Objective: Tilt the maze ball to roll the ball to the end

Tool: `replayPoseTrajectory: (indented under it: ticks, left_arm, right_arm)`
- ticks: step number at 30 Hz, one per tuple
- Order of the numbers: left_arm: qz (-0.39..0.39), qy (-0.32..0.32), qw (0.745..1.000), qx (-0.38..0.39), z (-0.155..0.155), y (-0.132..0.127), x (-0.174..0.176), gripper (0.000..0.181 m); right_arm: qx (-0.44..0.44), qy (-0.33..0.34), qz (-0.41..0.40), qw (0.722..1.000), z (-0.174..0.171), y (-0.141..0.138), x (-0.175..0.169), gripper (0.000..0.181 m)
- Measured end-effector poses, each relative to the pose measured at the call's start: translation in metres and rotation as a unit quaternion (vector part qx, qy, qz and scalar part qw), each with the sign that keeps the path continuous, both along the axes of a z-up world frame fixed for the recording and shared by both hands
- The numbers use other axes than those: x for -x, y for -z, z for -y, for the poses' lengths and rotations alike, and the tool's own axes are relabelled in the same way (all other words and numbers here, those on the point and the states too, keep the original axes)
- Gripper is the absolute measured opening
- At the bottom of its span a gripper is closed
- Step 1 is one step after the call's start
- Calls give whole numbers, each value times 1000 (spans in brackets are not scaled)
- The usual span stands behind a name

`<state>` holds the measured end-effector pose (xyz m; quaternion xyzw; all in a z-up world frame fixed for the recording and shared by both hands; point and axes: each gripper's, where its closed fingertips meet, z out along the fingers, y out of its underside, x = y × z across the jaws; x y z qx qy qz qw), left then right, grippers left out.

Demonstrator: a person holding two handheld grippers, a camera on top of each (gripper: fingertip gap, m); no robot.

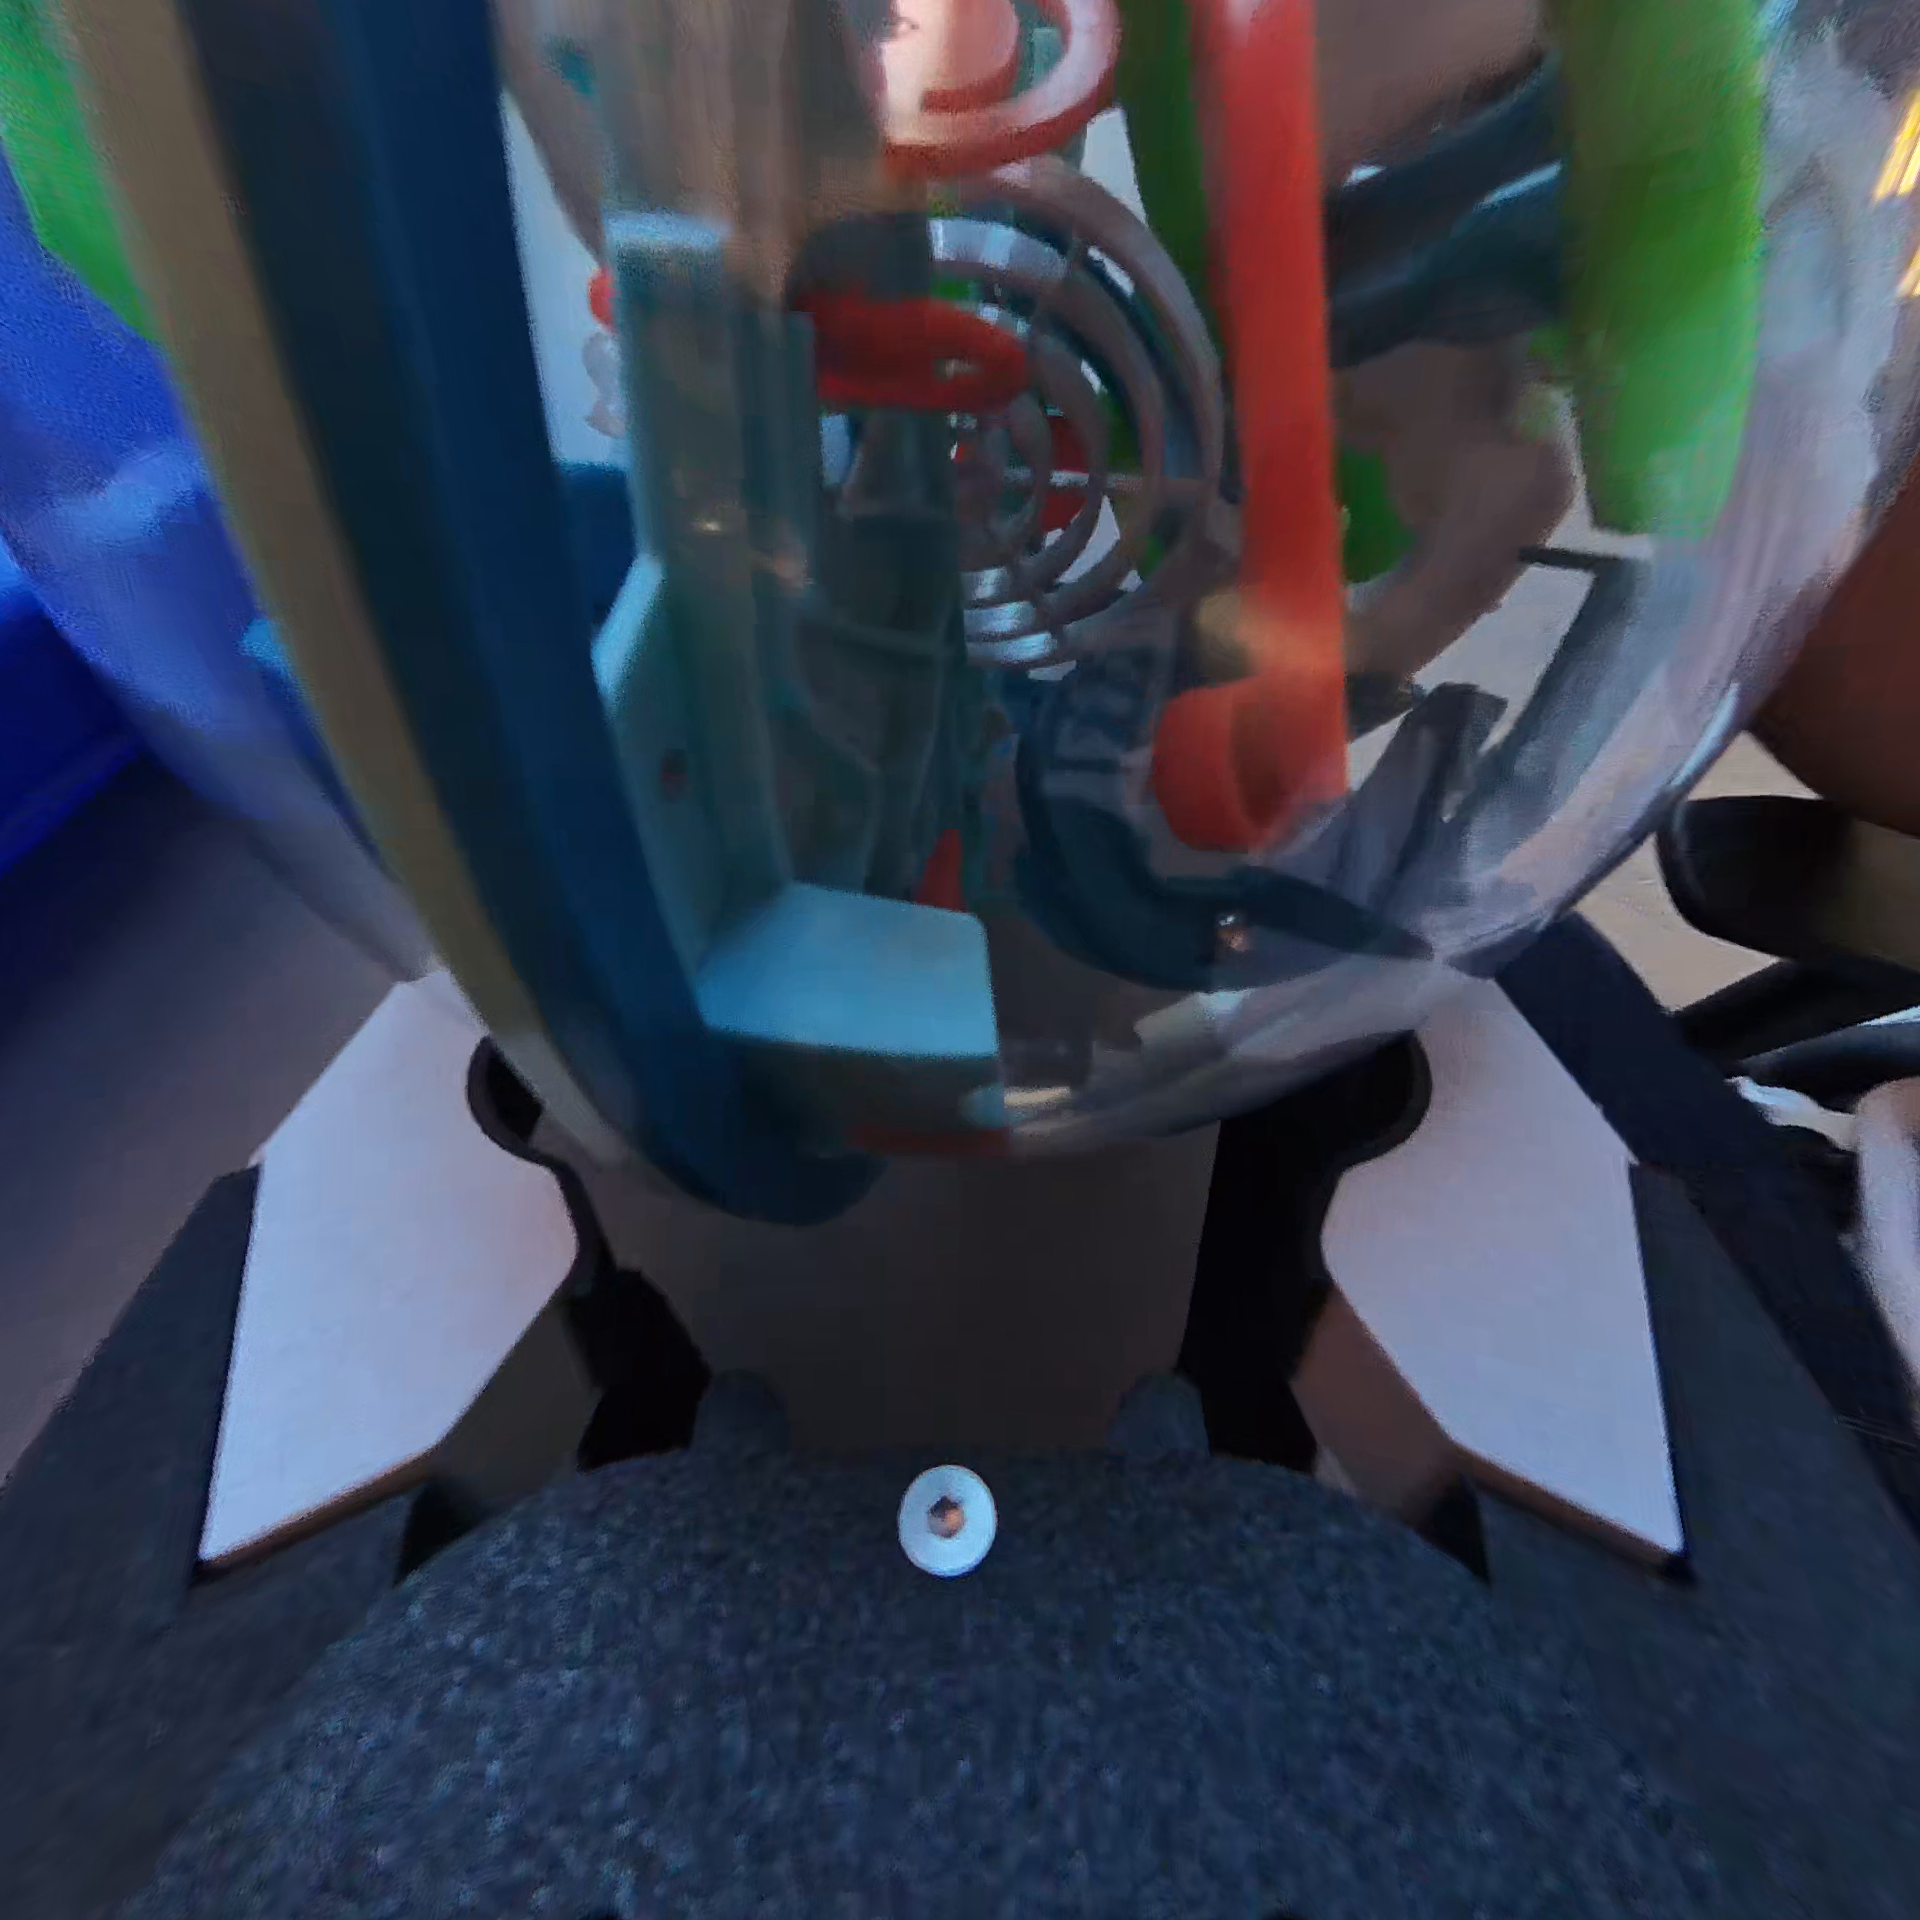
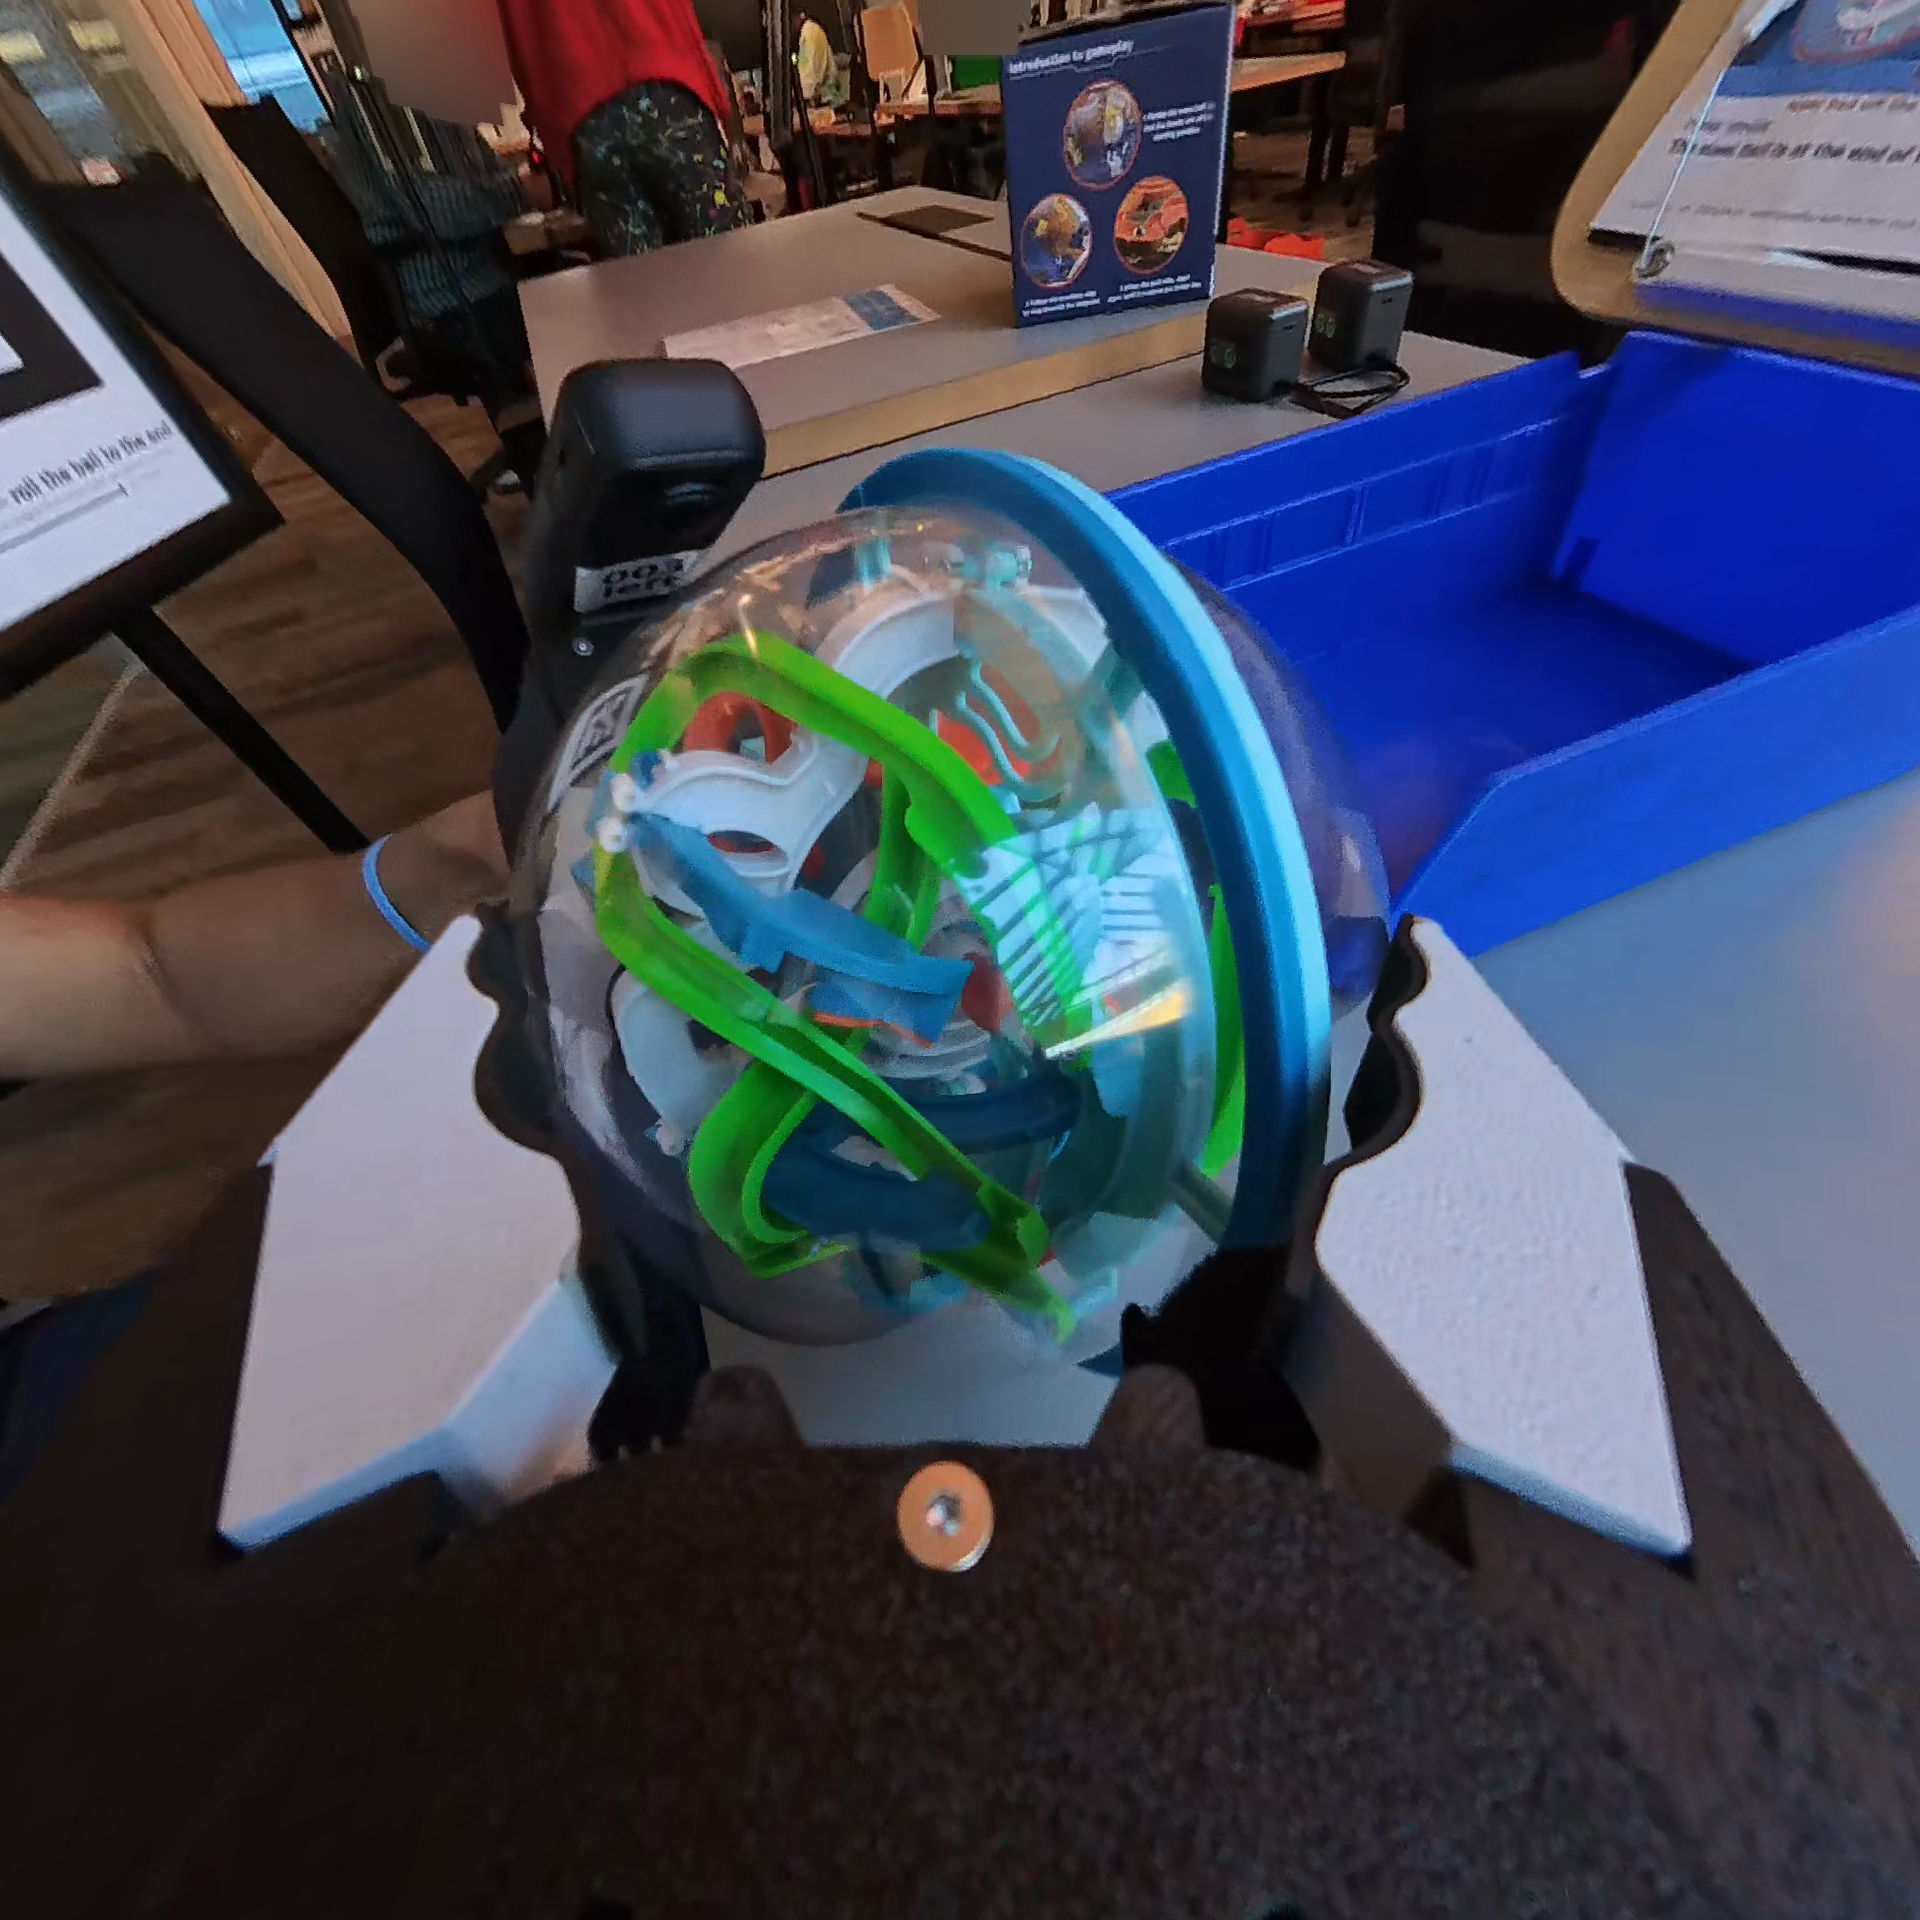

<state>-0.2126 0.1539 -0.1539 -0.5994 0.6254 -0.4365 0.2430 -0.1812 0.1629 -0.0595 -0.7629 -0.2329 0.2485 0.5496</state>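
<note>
Only right wrist view shows blue bin [image 2: 1558,665] behind maze ball [image 2: 935,935].

The right gripper [image 2: 940,1122] has its two fingers spread wide, one on each side of the maze ball [image 2: 935,914], touching it. The left gripper [image 1: 945,1101] holds the far side of the maze ball the same way. A bare hand [image 2: 239,956] with a blue wristband sits left of the maze ball.

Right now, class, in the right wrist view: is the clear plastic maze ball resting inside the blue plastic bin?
No: the clear plastic maze ball sits between the right hand-held gripper fingers, in front of the blue plastic bin.
</note>
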Motion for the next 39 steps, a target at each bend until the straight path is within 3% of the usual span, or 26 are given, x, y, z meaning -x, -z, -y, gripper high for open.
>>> replayPoseTrajectory:
  ticks: [7, 12, 25, 30, 35, 39]
  left_arm:
    - [23, -9, 997, -70, 0, -5, 0, 156]
    - [23, -9, 997, -80, 0, -4, 0, 156]
    - [24, -37, 989, -138, -6, -4, -2, 151]
    - [35, -34, 990, -133, -6, -7, 0, 140]
    - [34, -22, 990, -136, -1, -6, 0, 149]
    - [51, 20, 997, -54, 12, -14, 4, 157]
  right_arm:
    - [-26, -4, 59, 998, 13, -5, 5, 154]
    - [-7, -2, 81, 997, 14, -2, 5, 154]
    - [41, 62, -41, 996, 6, -15, -3, 153]
    - [61, 102, -19, 993, 8, -5, -10, 154]
    - [60, 99, -32, 993, 7, -4, -11, 154]
    - [48, 89, -44, 994, 14, -3, -15, 155]
